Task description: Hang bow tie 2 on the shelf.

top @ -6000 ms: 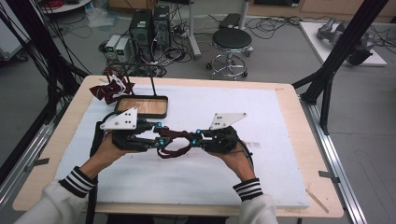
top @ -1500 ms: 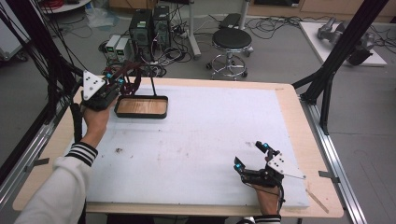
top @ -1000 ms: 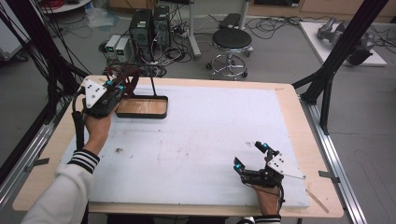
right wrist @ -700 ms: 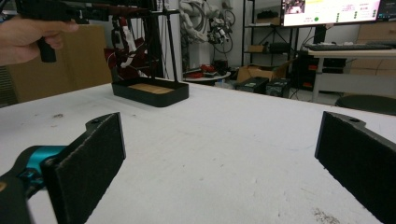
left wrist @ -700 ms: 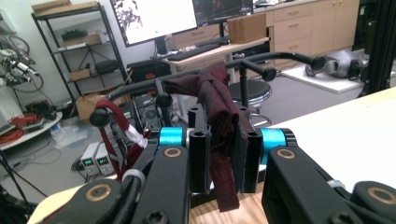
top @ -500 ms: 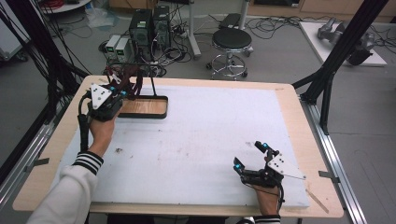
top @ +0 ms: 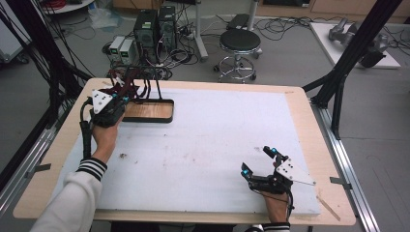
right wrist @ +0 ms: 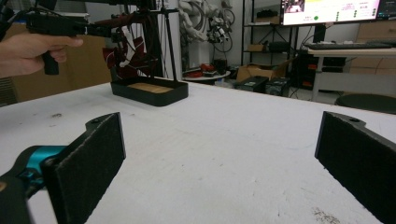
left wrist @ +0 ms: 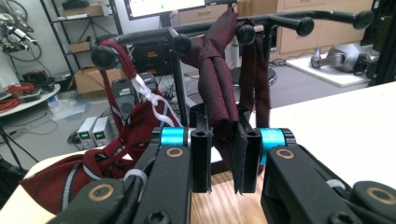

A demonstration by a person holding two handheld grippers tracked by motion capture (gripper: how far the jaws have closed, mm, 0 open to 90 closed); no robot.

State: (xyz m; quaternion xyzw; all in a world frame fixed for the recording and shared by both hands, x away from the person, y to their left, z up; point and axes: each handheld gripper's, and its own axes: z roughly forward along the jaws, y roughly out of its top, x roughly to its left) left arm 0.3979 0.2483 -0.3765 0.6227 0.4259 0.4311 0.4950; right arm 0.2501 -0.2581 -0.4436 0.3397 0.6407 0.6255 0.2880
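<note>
A dark red tie (left wrist: 217, 84) hangs folded over an arm of the black rack (left wrist: 280, 18). My left gripper (left wrist: 223, 154) is shut on its hanging part, just above the rack's wooden base (left wrist: 224, 207). In the high view that left gripper (top: 118, 99) sits at the rack's left side, by the base tray (top: 147, 111) at the table's far left. A second tie (left wrist: 140, 121), red with pale stripes, hangs from another peg. My right gripper (top: 258, 162) rests open on the white mat at the front right, its jaws wide apart (right wrist: 219, 158) with nothing between them.
A white mat (top: 208, 145) covers most of the wooden table (top: 309, 125). From the right gripper view, the rack (right wrist: 149, 88) stands far across the mat, with the other hand (right wrist: 28, 51) beside it. A stool (top: 240, 41) and computer cases (top: 154, 26) stand beyond the far edge.
My left hand has sunk a little at the rack, drawing the dark red tie down over the arm. The right gripper has kept still, open on the mat.
</note>
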